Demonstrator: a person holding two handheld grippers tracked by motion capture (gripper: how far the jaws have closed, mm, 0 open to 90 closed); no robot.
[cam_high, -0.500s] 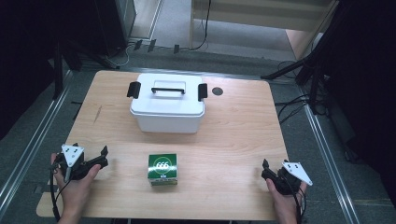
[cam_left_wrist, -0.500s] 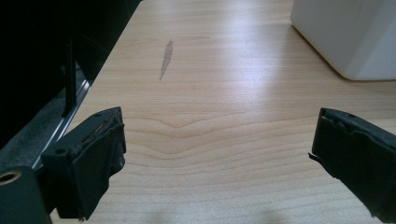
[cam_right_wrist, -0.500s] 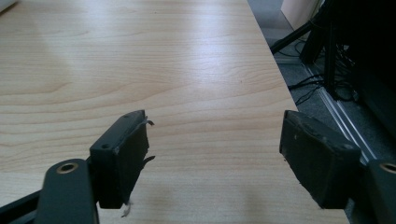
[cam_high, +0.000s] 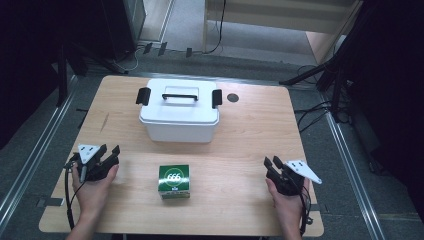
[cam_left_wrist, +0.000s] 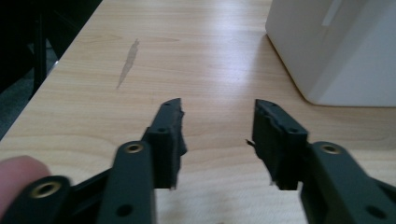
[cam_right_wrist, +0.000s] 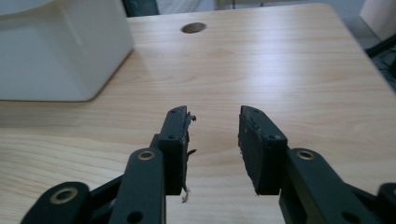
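Two grippers rest low on the wooden table (cam_high: 250, 130), one at each near corner, which reads as a ready stance with the work laid out between them and nothing yet taken up. From the table's centre, the left gripper (cam_high: 109, 151) sits at about eight o'clock and the right gripper (cam_high: 271, 162) at about four o'clock, each cradled in a hand whose forearm enters from the near edge. Both point inward and away from the person, toward the white lidded storage box (cam_high: 179, 116) at twelve o'clock, whose black handle and two side latches look closed. A small green carton marked 666 (cam_high: 174, 181) stands upright at six o'clock, between the grippers and well apart from both, likely set there for an easy first reach. In each gripper view the jaws stand partly spread with bare wood between them, gripping nothing. The box's corner lies beyond each pair.
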